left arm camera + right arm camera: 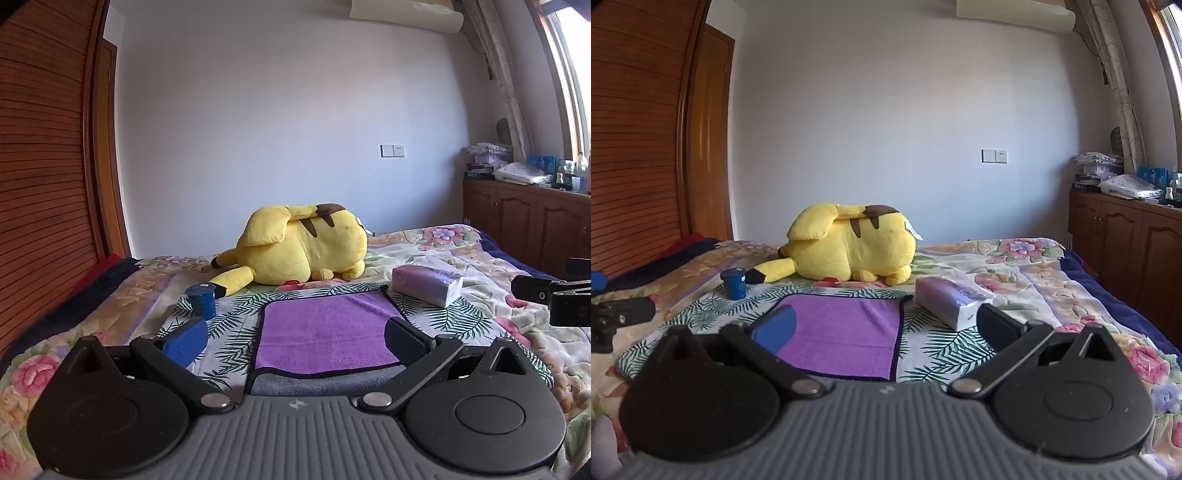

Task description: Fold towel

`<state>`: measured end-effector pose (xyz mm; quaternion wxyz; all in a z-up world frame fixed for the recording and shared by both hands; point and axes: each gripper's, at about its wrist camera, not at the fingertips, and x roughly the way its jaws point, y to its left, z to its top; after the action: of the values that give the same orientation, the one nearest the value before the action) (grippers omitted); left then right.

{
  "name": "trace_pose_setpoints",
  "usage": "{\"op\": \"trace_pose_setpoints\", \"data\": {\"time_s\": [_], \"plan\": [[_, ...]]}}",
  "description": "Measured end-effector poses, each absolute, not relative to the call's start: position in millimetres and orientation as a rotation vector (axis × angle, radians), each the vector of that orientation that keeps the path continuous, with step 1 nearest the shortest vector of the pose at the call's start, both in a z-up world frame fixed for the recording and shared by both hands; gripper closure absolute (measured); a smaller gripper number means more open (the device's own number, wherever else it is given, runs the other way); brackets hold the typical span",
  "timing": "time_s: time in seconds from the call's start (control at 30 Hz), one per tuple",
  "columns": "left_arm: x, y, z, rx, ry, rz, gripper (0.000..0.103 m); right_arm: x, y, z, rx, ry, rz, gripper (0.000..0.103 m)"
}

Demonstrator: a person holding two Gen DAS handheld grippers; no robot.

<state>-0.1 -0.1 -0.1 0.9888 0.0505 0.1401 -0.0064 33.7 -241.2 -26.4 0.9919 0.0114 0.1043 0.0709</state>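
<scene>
Jaws, left: spread wide on the left gripper (295, 334), nothing between them; the towel lies beyond and below, not pinched.
Jaws, right: spread just as wide on the right gripper (882, 328), holding nothing.
Towel: purple towel (327, 338) with a dark bound edge, lying flat on a leaf-print cloth (443, 314) spread over the bed (491, 258).
Towel, near edge: in the left wrist view a grey band (325, 382) shows along the near side, below the purple face. Looks like a lower layer or turned-up underside; cannot tell which.
Fold state: judged one fold possibly made, since the purple panel reads as lying over a grey layer; equally it may be a flat two-tone towel with no fold yet.
Contact: neither gripper touches the cloth; both hover short of the near edge.
Left to do: grasp an edge or corners, carry across, lay down, square up. Most of the work seems ahead.
Neighbours: blue cup (201, 301) to the towel's left, tissue pack (426, 286) to its right, yellow plush toy (299, 245) behind; all apart from the towel.
Clearance: the tissue pack sits near the far right corner and may crowd a fold.
</scene>
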Motion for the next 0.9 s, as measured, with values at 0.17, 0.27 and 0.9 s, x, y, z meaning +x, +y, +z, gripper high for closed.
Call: {"op": "trace_pose_setpoints", "data": {"time_s": [0.17,0.27,0.9], "plan": [[0.5,1.5,0.2,0.100,0.283,-0.011,0.000,33.2,-241.6,-25.8,0.023,0.207,0.144,0.000],[-0.1,0.1,0.1,0.103,0.281,-0.011,0.000,33.4,-240.9,-26.0,0.021,0.209,0.142,0.000],[0.8,2.9,-0.6,0.107,0.281,-0.010,0.000,33.3,-240.7,-26.8,0.021,0.205,0.141,0.000]]}}
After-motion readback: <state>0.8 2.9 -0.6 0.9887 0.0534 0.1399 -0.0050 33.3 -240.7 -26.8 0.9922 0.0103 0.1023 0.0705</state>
